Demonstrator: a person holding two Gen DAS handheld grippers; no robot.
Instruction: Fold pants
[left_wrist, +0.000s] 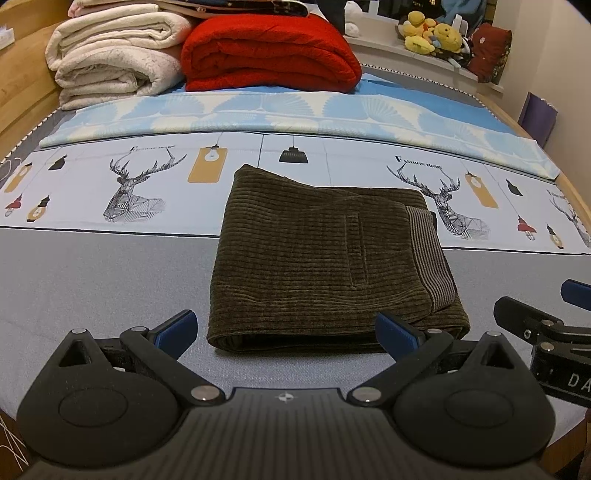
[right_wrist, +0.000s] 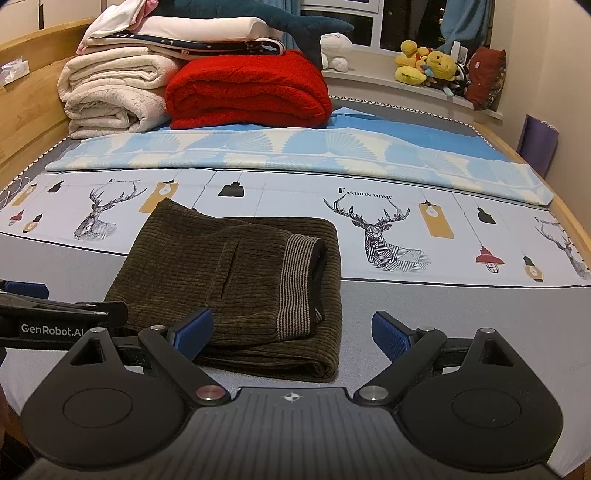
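Dark olive corduroy pants lie folded into a compact rectangle on the bed, a striped waistband showing at their right side. My left gripper is open just short of the near folded edge, with nothing between its blue pads. In the right wrist view the same pants lie left of centre, and my right gripper is open in front of their near right corner, holding nothing. The right gripper's finger shows at the right edge of the left wrist view; the left gripper's finger shows at the left edge of the right one.
The bed cover is grey near me with a deer-print band behind. A light blue quilt lies across the bed. Folded cream blankets and a red blanket are stacked at the back. Plush toys sit on the windowsill.
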